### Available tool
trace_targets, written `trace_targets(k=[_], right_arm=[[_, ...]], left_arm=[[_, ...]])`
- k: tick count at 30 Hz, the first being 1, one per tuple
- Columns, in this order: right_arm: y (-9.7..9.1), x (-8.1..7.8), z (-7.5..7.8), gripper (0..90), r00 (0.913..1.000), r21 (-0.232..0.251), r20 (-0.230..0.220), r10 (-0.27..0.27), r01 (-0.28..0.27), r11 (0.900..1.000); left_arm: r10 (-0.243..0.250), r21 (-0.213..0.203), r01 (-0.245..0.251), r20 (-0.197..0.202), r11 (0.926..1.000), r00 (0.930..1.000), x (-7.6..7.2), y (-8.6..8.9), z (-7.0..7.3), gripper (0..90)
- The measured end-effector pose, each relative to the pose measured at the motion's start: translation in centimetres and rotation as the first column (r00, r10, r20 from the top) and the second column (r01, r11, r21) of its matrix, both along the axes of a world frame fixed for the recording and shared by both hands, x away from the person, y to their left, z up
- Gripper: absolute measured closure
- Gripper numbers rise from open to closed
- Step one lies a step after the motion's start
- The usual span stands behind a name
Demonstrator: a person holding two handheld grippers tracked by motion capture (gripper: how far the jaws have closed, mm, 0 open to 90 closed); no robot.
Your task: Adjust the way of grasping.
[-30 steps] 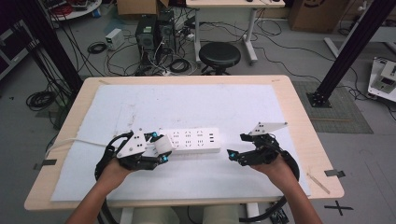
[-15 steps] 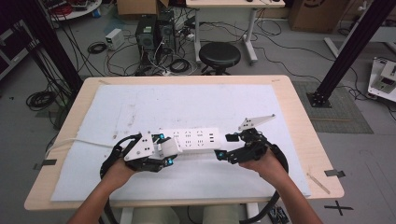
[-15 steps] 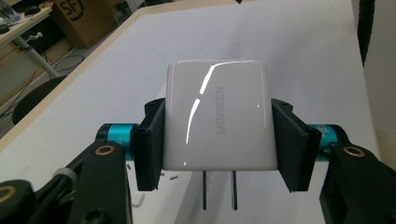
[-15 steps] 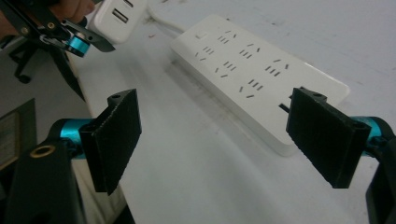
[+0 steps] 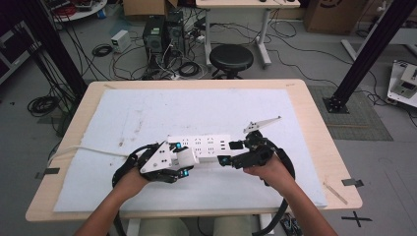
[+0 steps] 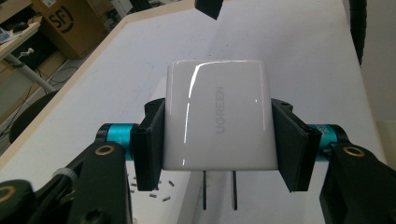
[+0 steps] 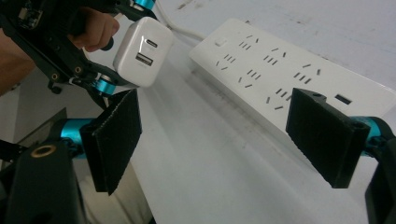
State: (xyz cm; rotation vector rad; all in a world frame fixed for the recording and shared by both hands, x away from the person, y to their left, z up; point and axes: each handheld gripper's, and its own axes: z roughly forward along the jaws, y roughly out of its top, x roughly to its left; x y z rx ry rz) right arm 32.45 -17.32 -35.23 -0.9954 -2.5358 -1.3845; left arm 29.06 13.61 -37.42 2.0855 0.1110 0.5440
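A mat (image 5: 147, 113) covers most of the table (image 5: 314, 123), leaving its edges bare. The power strip (image 5: 206, 146) lies on the mat near the middle, its length running left to right, closer to the table's near edge than to the far one. Its cord (image 5: 93, 150) trails off toward the left edge. The charger (image 5: 186, 157) sits just before the strip's left end, between the jaws of the left gripper (image 5: 182, 166), its prongs (image 6: 218, 189) pointing down. The right gripper (image 5: 228, 153) lies at the strip's right end, near its front side. Behind the table's far edge a stool (image 5: 231, 58) stands on the floor.
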Motion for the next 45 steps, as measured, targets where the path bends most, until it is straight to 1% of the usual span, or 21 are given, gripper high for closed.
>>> trace_targets(k=[5,8,11,12,13,14,16,19,24,26,27,28,29,34,35,36,37,40,42,44,45], right_arm=[[0.7,0.2,-0.1,18.7,0.9994,0.012,-0.034,0.010,-0.010,0.9999],[1.0,0.5,-0.2,18.8,0.9970,0.028,-0.075,0.018,-0.016,0.9995],[1.2,0.9,-0.3,18.8,0.9932,0.060,-0.111,0.036,-0.029,0.9978],[1.3,1.0,-0.3,18.8,0.9905,0.075,-0.132,0.039,-0.029,0.9968],[1.3,1.0,-0.3,18.8,0.9905,0.075,-0.132,0.039,-0.029,0.9968],[1.5,1.1,-0.4,18.8,0.9876,0.085,-0.151,0.042,-0.029,0.9960],[1.6,1.2,-0.5,18.8,0.9843,0.096,-0.170,0.048,-0.032,0.9949],[1.9,1.3,-0.5,18.8,0.9798,0.099,-0.193,0.053,-0.034,0.9945],[2.5,1.6,-0.7,18.9,0.9732,0.096,-0.224,0.051,-0.030,0.9949],[2.6,1.7,-0.8,18.9,0.9681,0.100,-0.244,0.058,-0.034,0.9944],[2.6,1.7,-0.8,18.9,0.9681,0.100,-0.244,0.058,-0.034,0.9944],[2.8,1.8,-0.9,18.9,0.9639,0.111,-0.259,0.062,-0.035,0.9933],[2.9,1.9,-1.0,18.9,0.9628,0.118,-0.262,0.067,-0.037,0.9923],[3.5,2.2,-1.2,22.0,0.9464,0.130,-0.314,0.077,-0.038,0.9908],[3.6,2.3,-1.3,22.1,0.9460,0.136,-0.314,0.081,-0.040,0.9900],[3.7,2.3,-1.3,22.1,0.9426,0.130,-0.325,0.076,-0.035,0.9909],[3.7,2.4,-1.4,22.8,0.9432,0.127,-0.324,0.075,-0.035,0.9912],[4.1,2.6,-1.5,24.4,0.9363,0.122,-0.343,0.076,-0.035,0.9920],[4.3,2.7,-1.7,26.1,0.9266,0.123,-0.368,0.078,-0.035,0.9918],[4.5,2.8,-1.8,26.5,0.9226,0.119,-0.379,0.072,-0.029,0.9925],[4.5,2.8,-1.8,26.5,0.9226,0.119,-0.379,0.072,-0.029,0.9925]], left_arm=[[-0.012,-0.006,0.012,-0.003,0.9999,0.9999,0.3,-0.5,-0.2,42.5],[-0.023,-0.011,0.023,-0.006,0.9997,0.9997,0.6,-1.0,-0.3,42.5],[-0.024,-0.016,0.024,-0.009,0.9996,0.9997,0.6,-1.1,-0.4,42.5],[-0.027,-0.020,0.027,-0.010,0.9994,0.9996,0.7,-1.3,-0.5,42.5],[-0.027,-0.020,0.027,-0.010,0.9994,0.9996,0.7,-1.3,-0.5,42.5],[-0.031,-0.018,0.031,-0.014,0.9994,0.9994,0.8,-1.4,-0.6,42.5],[-0.036,-0.015,0.035,-0.014,0.9993,0.9993,0.9,-1.5,-0.7,42.5],[-0.038,-0.022,0.038,-0.020,0.9990,0.9991,0.9,-1.7,-0.9,42.5],[-0.051,-0.018,0.050,-0.010,0.9986,0.9987,0.9,-2.1,-1.0,42.5],[-0.052,-0.022,0.052,-0.004,0.9984,0.9986,1.0,-2.2,-1.0,42.5],[-0.052,-0.022,0.052,-0.004,0.9984,0.9986,1.0,-2.2,-1.0,42.5],[-0.054,-0.020,0.054,-0.004,0.9983,0.9985,1.0,-2.3,-1.0,42.5],[-0.054,-0.022,0.054,-0.002,0.9983,0.9985,1.0,-2.4,-1.0,42.5],[-0.062,-0.011,0.062,0.009,0.9980,0.9980,1.0,-2.7,-1.1,42.5],[-0.063,-0.013,0.063,0.008,0.9979,0.9980,1.0,-2.7,-1.2,42.5],[-0.064,-0.012,0.064,0.009,0.9979,0.9979,1.0,-2.8,-1.1,42.5],[-0.065,-0.012,0.065,0.009,0.9978,0.9979,1.0,-2.8,-1.1,42.5],[-0.067,-0.019,0.067,0.008,0.9975,0.9977,1.0,-2.9,-1.1,42.5],[-0.069,-0.016,0.069,0.008,0.9975,0.9976,1.0,-2.9,-1.1,42.5],[-0.068,-0.018,0.068,0.007,0.9975,0.9976,1.0,-3.0,-1.1,42.5],[-0.068,-0.018,0.068,0.007,0.9975,0.9976,1.0,-3.0,-1.1,42.5]])
